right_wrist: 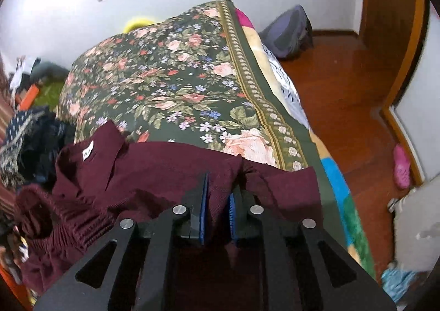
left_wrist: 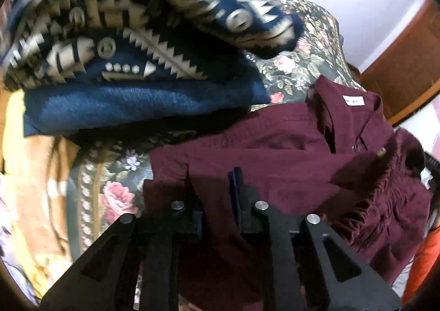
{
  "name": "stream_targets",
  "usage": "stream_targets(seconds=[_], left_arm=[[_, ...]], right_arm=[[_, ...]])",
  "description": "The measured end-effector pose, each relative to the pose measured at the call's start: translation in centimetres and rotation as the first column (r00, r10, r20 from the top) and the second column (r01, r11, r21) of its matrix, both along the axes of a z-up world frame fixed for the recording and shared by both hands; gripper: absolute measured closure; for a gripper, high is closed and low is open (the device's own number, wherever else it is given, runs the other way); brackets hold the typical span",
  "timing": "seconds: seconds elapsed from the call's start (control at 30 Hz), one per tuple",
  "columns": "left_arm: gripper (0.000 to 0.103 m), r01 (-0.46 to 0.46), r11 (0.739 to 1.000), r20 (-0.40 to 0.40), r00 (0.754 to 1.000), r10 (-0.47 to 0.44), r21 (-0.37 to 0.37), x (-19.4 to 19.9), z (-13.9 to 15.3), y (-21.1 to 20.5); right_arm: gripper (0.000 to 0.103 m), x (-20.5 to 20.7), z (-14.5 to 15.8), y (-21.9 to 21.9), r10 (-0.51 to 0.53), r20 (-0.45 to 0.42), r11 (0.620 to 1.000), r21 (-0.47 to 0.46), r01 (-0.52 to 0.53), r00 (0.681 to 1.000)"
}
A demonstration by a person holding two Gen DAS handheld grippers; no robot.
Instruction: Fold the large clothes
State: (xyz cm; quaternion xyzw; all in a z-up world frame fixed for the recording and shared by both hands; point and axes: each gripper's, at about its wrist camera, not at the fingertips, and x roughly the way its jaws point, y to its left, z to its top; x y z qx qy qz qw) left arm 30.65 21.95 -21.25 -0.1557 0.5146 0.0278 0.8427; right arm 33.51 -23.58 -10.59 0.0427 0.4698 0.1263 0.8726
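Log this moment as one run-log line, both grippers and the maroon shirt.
left gripper: maroon shirt cloth between jaws | right gripper: same shirt's cloth between jaws | shirt: collar up, on floral bedspread | fold: unfinished

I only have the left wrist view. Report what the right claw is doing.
Observer: The right claw sits on the maroon collared shirt with cloth inside its gap. I cannot confirm a pinch.
Operator: Describe the space beyond the shirt.
Observer: Only the floral bedspread shows from the shirt to the bed's far end.
Operator: Check the floor.
Observer: A pink slipper lies on the wooden floor right of the bed, and a grey backpack rests by the far wall.
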Motion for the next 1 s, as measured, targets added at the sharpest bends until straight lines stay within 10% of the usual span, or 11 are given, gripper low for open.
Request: stream_targets(seconds=[0.27, 0.53, 1.0], left_arm=[[0.051, 0.053, 0.996, 0.098, 0.993, -0.060, 0.076, -3.3, 6.1, -2.5], [0.032, 0.026, 0.992, 0.179, 0.983, -0.048, 0.123, -5.1, 8.2, -4.0], [0.030, 0.079, 0.992, -0.005, 0.997, -0.079, 0.095, -5.2, -1.2, -8.6]], right_arm=[[0.044, -4.1, 5.6, 0.2, 0.025, 0.169, 0.998, -0.065, -0.014, 0.985], [0.039, -6.9, 5.1, 2.9, 0.137, 0.168, 0.987, -0.103, -0.121, 0.976], [0.037, -7.8, -0.1, 4.9, 0.146, 0.014, 0.979, -0.144, -0.142, 0.989]])
